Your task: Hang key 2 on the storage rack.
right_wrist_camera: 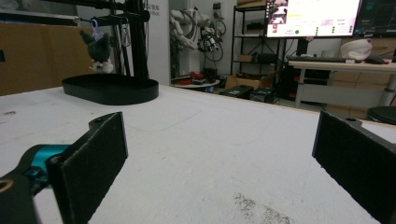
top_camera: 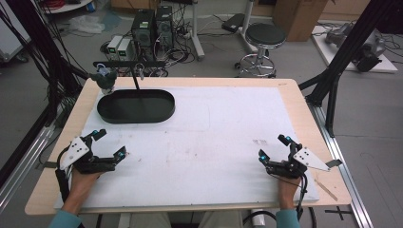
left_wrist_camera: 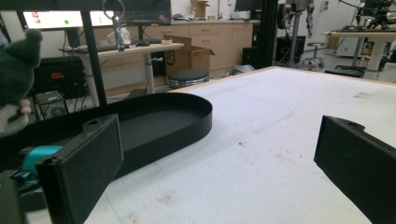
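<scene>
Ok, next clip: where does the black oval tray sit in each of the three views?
High view: black oval tray at upper left of the white mat, beyond the left gripper.
Left gripper view: centre-left, close, just past the near jaw.
Right gripper view: upper left, far across the mat.
Shared landmark: the grey plush toy hanging over the tray's end, at the left edge in the left gripper view and above the tray in the right gripper view.

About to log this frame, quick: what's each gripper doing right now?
Left gripper: open, holding nothing, low over the white mat.
Right gripper: open, holding nothing, low over the mat.
</scene>
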### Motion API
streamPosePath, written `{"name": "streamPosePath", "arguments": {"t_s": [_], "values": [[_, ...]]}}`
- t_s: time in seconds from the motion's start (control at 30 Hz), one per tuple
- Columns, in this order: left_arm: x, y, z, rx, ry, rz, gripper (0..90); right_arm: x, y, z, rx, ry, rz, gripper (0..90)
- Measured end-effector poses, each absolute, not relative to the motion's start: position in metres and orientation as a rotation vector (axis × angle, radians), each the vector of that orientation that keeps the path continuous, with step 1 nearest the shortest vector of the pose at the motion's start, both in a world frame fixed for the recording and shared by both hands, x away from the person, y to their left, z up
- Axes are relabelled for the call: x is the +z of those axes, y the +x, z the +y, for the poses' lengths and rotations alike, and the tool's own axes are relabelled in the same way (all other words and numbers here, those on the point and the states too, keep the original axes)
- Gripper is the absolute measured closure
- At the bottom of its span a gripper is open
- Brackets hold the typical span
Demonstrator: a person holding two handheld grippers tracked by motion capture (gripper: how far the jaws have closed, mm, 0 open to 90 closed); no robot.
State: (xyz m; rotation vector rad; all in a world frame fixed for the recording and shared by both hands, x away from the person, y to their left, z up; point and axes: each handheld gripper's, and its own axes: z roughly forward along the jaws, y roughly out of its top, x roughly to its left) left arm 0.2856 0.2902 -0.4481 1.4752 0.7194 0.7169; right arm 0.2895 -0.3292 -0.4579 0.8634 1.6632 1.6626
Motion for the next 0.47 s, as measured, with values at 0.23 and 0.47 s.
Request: {"name": "streamPosePath", "arguments": {"t_s": [0.23, 0.47], "values": [[-0.4567, 0.2834, 0.293, 0.729, 1.449, 0.713, 1.7, -0.4579, 0.2899, -0.329, 1.654, 0.848, 1.66, 2.5], [-0.4578, 0.2808, 0.2937, 0.748, 1.422, 0.707, 1.7, -0.4579, 0.2892, -0.3279, 1.649, 0.853, 1.668, 2.5]]}}
